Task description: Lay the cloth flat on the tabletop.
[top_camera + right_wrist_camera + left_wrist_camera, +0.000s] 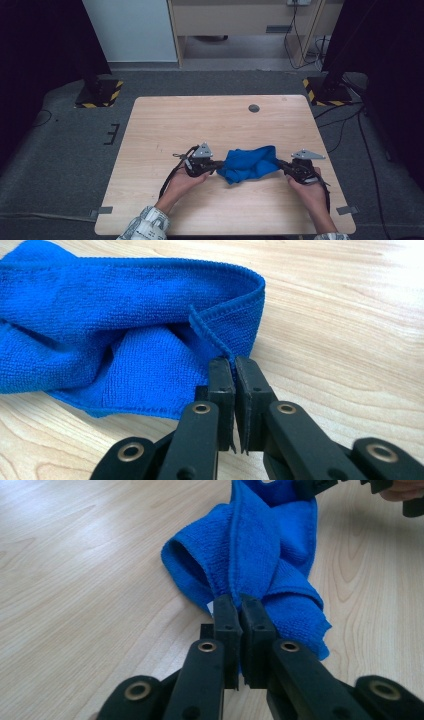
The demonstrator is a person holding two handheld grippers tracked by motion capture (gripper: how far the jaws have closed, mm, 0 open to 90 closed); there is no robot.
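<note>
Both the left gripper [216, 165] and right gripper [281, 164] have jaws pinching the bunched blue cloth [248, 163].

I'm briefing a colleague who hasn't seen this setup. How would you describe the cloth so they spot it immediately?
On the light wooden table, look at the near half, between the person's two hands. The blue cloth lies bunched there, pinched at one end by the left hand-held gripper and at the other by the right hand-held gripper. It is the one soft, bright blue thing on the wood.

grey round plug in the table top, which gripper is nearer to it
Right, narrowly. The grey plug sits far of both; the right gripper pinches the blue cloth just right of it, the left gripper slightly farther left.
</note>
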